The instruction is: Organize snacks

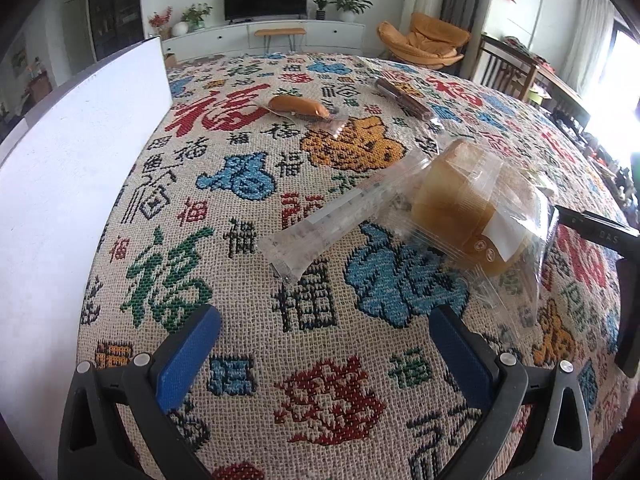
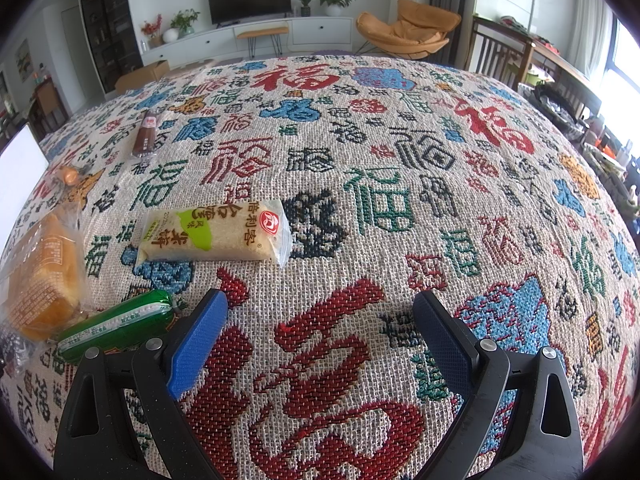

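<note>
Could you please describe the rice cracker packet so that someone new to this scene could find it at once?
On the patterned tablecloth, look just ahead and left of the open right gripper. The rice cracker packet lies flat there, beyond the green sausage and right of the wrapped bread. It alone is pale and rectangular, with a green label and red logo.

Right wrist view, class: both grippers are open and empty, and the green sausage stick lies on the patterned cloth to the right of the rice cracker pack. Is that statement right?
One detail is wrong. In the right wrist view the green sausage stick lies below and to the left of the rice cracker pack, beside the wrapped bread. The rest holds: it lies on the patterned cloth, and the right gripper and left gripper are open and empty.
</note>
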`<state>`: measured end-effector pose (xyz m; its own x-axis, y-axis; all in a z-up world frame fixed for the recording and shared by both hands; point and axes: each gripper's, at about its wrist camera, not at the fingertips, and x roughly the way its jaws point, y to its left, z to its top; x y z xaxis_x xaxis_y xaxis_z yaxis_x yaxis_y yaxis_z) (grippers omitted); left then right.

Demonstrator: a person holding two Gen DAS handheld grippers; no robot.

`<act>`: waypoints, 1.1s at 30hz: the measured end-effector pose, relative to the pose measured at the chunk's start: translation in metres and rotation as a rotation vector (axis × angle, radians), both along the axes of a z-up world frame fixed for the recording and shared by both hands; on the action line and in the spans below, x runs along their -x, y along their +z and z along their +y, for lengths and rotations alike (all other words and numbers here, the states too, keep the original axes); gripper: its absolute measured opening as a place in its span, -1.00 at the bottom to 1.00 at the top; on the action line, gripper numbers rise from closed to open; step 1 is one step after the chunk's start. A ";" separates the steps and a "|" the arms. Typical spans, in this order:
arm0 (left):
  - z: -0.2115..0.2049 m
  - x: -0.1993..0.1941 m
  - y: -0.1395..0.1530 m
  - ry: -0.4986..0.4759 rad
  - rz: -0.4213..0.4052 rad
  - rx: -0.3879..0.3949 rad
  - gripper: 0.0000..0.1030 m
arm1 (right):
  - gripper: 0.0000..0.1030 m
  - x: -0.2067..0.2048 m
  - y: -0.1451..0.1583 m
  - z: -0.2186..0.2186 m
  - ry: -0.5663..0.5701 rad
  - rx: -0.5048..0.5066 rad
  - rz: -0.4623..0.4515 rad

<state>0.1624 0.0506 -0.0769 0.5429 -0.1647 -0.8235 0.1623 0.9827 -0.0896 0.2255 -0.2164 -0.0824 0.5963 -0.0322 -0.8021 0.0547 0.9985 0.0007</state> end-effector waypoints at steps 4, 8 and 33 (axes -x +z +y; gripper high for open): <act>-0.004 -0.016 0.010 -0.108 0.045 -0.132 0.99 | 0.87 0.000 0.000 0.000 0.000 0.000 0.000; -0.018 -0.040 0.014 -0.193 0.043 -0.253 0.97 | 0.87 0.000 0.000 0.000 0.000 0.000 0.000; 0.017 0.004 0.005 0.092 0.013 0.006 0.58 | 0.87 0.000 0.000 0.000 0.000 0.000 0.000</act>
<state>0.1587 0.0672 -0.0724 0.5455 -0.1196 -0.8296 0.0698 0.9928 -0.0972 0.2256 -0.2164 -0.0822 0.5963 -0.0320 -0.8021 0.0547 0.9985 0.0008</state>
